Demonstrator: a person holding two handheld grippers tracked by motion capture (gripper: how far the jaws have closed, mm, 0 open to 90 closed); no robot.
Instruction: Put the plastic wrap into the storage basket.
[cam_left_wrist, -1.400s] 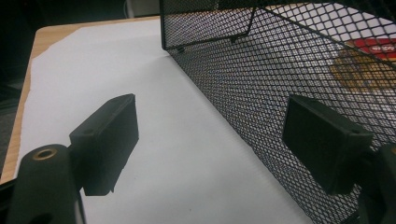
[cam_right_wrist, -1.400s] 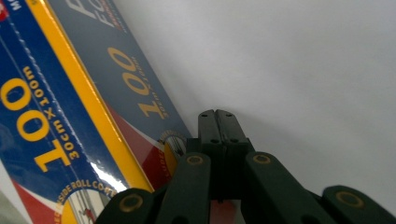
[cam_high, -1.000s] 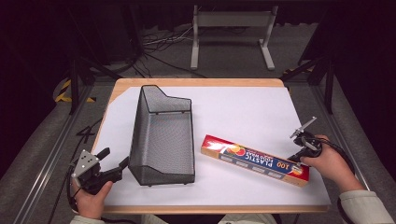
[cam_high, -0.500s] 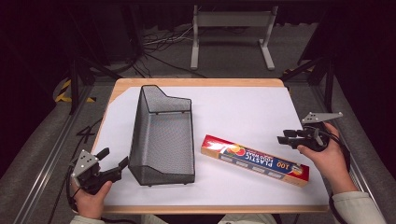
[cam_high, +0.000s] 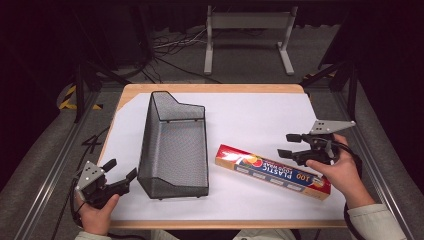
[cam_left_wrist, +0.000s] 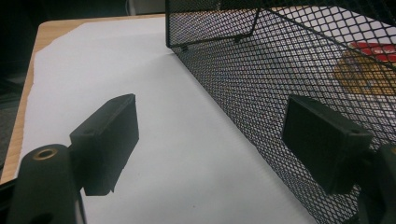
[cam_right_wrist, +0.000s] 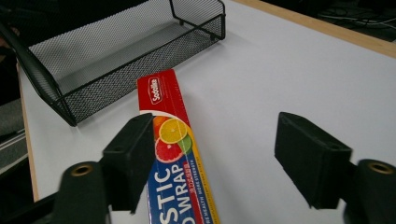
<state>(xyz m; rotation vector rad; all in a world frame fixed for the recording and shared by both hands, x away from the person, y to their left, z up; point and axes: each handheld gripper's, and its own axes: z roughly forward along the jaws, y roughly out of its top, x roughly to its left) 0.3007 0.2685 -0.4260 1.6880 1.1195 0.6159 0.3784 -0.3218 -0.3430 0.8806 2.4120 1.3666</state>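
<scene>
— Where's the plastic wrap box (cam_high: 273, 171)?
— Flat on the white bench (cam_high: 250, 120), just right of the black mesh basket (cam_high: 175, 145).
— And the claws?
— Right claw (cam_high: 290, 145) gapes wide above the box's right end, holding nothing. Left claw (cam_high: 121, 175) is spread wide too, empty, beside the basket's near corner.

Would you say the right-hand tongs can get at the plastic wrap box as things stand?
Probably yes. The right tongs are open and hover just above the plastic wrap box, which lies flat on the table with nothing on top of it. The mesh basket sits apart to its left, clear of the approach.
</scene>
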